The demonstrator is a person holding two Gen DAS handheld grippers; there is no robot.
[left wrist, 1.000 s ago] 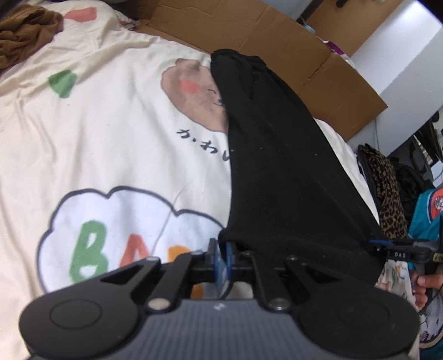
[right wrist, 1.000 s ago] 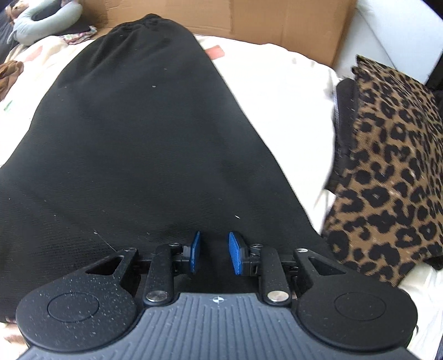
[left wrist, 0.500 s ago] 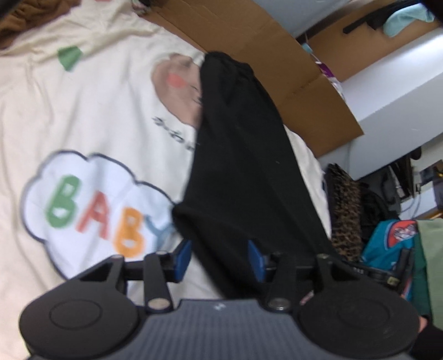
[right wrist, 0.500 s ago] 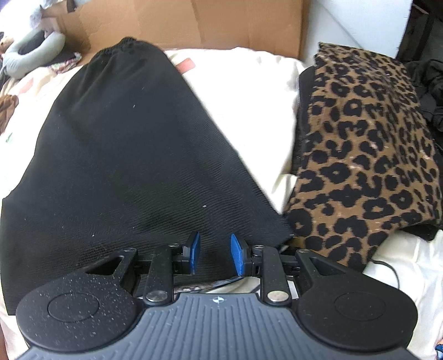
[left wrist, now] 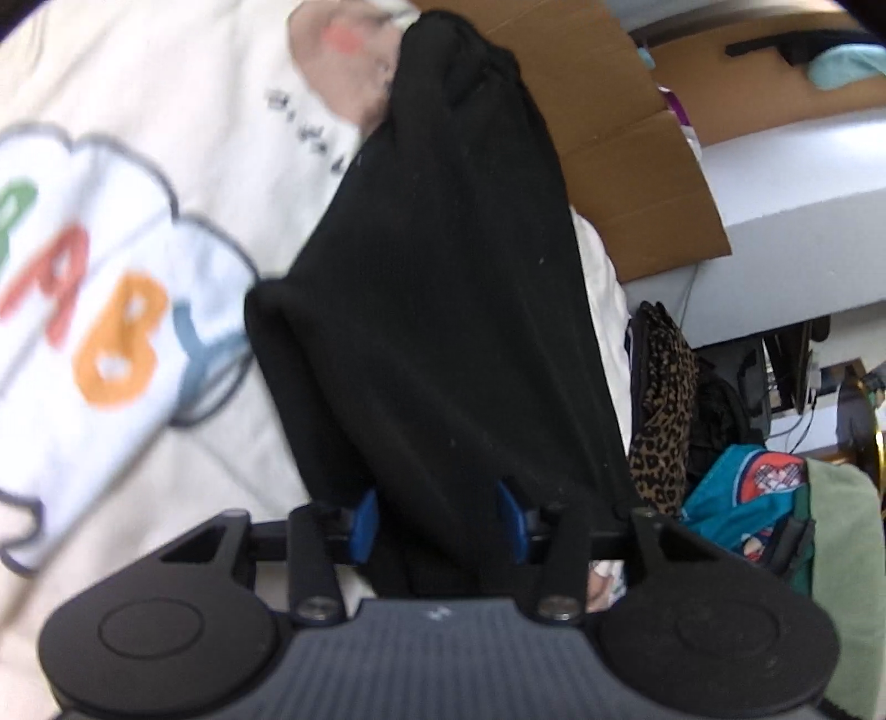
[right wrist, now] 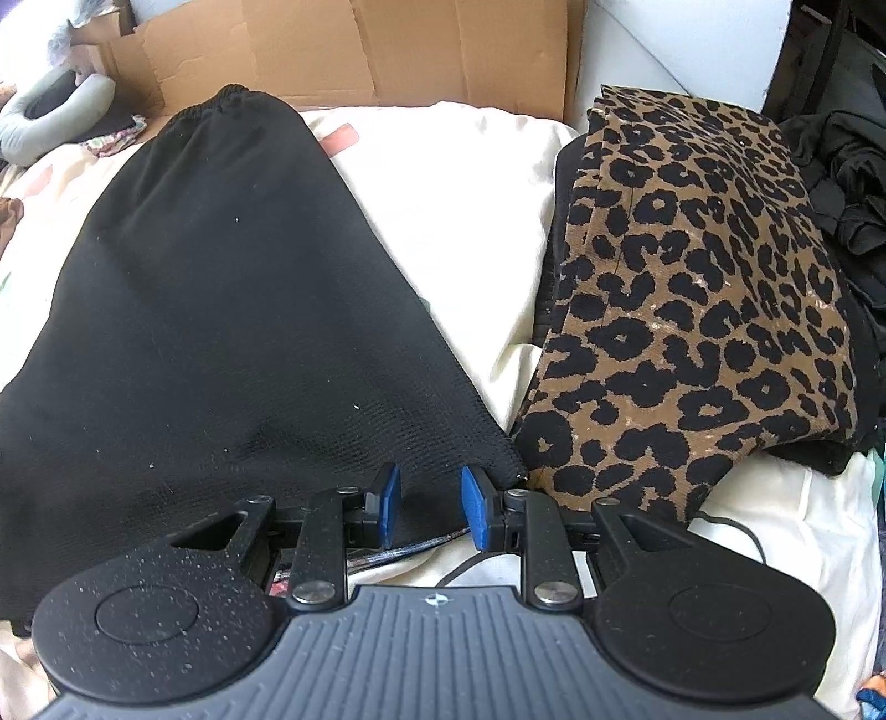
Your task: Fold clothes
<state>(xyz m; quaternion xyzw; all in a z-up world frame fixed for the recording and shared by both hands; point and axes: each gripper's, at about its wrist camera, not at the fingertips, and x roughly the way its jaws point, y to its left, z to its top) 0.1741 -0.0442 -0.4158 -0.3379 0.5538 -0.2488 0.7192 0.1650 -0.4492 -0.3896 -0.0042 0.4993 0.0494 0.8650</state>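
A black garment (left wrist: 443, 277) lies lengthwise on the cream bedspread (left wrist: 111, 277), its elastic waistband at the far end. In the left wrist view its near hem rises bunched between the blue pads of my left gripper (left wrist: 438, 520). The jaws are closing, and the cloth fills the gap and touches both pads. The garment's near left edge curls over in a thick fold. In the right wrist view the black garment (right wrist: 221, 304) lies flat. My right gripper (right wrist: 429, 507) stands open over its near right hem corner, with hem and a cable (right wrist: 410, 551) showing between the pads.
A folded leopard-print cloth (right wrist: 692, 304) lies just right of the garment, with dark clothes (right wrist: 847, 166) beyond it. Flattened cardboard (right wrist: 360, 50) lines the far side of the bed. A grey neck pillow (right wrist: 50, 119) sits at the far left. A teal bag (left wrist: 742, 498) stands beside the bed.
My left gripper let go of the hem, shifted right along it and now closes round a thicker bunch of cloth. My right gripper drew back to the garment's near right corner.
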